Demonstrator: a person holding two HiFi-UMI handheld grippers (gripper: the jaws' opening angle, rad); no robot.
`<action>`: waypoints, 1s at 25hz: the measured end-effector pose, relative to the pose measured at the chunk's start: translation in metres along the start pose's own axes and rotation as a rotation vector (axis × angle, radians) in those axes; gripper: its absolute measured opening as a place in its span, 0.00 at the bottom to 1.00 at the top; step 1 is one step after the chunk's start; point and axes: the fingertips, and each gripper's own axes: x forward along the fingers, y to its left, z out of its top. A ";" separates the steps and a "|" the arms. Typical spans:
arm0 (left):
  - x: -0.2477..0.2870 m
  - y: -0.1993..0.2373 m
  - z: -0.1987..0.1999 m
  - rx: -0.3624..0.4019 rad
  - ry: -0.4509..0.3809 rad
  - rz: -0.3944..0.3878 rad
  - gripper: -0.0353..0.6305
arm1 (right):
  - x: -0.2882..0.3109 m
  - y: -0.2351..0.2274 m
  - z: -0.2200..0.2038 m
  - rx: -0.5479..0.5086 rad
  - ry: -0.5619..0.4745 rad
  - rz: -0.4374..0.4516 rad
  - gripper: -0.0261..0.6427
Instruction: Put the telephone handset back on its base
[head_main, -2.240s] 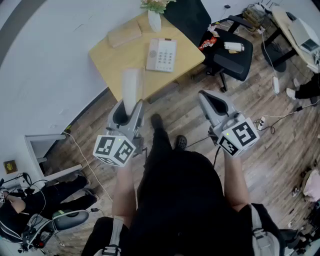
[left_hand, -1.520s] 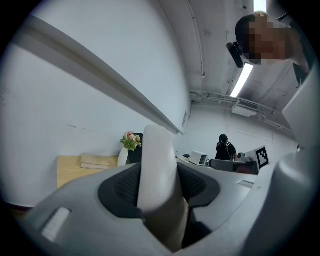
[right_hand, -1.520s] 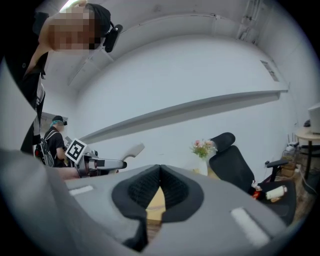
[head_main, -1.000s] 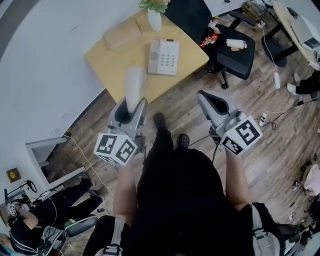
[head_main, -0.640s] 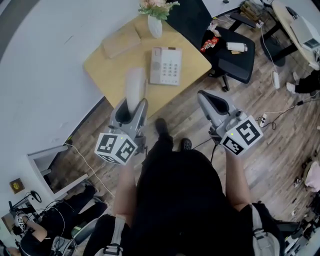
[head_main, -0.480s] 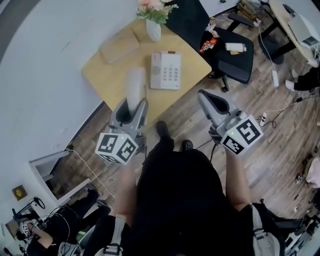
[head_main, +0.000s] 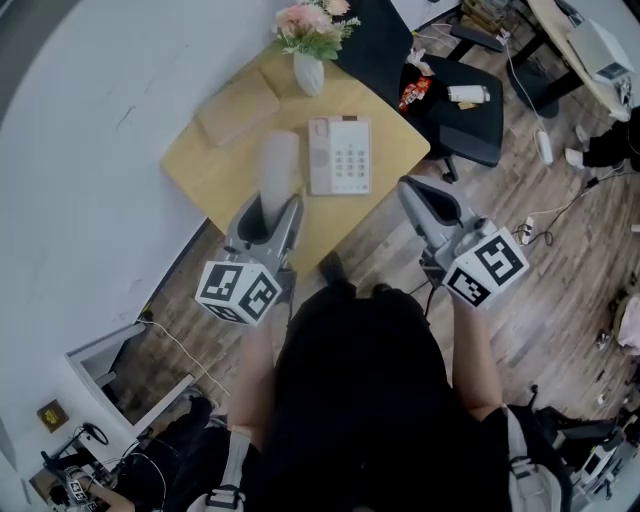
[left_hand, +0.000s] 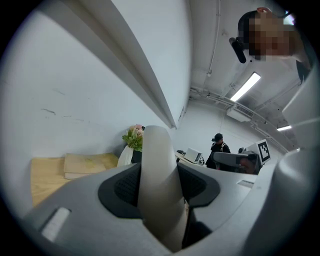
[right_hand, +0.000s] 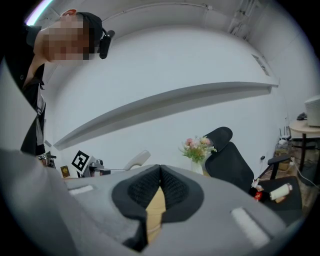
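The left gripper (head_main: 270, 208) clamps the white handset (head_main: 278, 168), its lower end buried between the jaws; the right gripper (head_main: 413, 187) is closed on nothing. Only the head view shows the base (head_main: 340, 156), at 12 o'clock on the table (head_main: 208, 172).

No legible word, brand or number in any view.

- Square black-and-white coded markers (head_main: 238, 291), patterns only: on the cube of the left gripper (head_main: 272, 202), lower left of the head view, and on the cube of the right gripper (head_main: 410, 190), right of centre.
- One such marker also shows at the right of the left gripper view (left_hand: 263, 150) and at the lower left of the right gripper view (right_hand: 81, 161).
- Telephone base (head_main: 340, 156) on the tabletop (head_main: 215, 170): key legends too small to read.
- Red packet (head_main: 412, 92) on the black chair (head_main: 470, 115), upper right: print unreadable.
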 end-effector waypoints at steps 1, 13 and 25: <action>0.002 0.004 0.000 -0.001 0.004 -0.007 0.38 | 0.005 0.001 0.000 0.001 0.000 -0.004 0.04; 0.025 0.029 -0.014 -0.054 0.070 -0.067 0.38 | 0.023 -0.001 -0.011 0.048 0.021 -0.075 0.04; 0.058 0.035 -0.043 -0.083 0.156 -0.006 0.38 | 0.032 -0.026 -0.020 0.093 0.056 -0.022 0.04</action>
